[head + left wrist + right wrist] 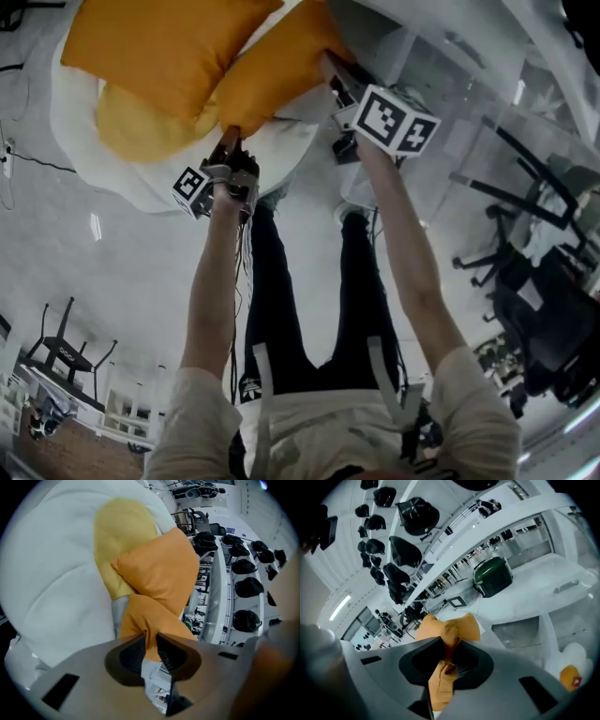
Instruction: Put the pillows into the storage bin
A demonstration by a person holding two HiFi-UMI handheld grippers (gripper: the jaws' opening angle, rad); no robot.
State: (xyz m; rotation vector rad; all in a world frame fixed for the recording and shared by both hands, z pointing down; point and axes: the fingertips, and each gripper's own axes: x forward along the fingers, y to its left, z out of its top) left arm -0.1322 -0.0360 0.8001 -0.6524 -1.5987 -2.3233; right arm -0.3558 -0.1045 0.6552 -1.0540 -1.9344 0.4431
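Note:
Three pillows lie on a big white cushion: an orange one on top, a yellow one under it, and a second orange pillow to the right. My left gripper is shut on that pillow's near corner, with orange cloth pinched between the jaws of the left gripper. My right gripper is shut on its far right corner; bunched orange fabric is pinched in the right gripper. What seems a clear plastic bin stands right of the cushion.
Black office chairs stand at the right and another chair at the lower left. The person's legs are just below the cushion. A dark green object sits on a white ledge in the right gripper view.

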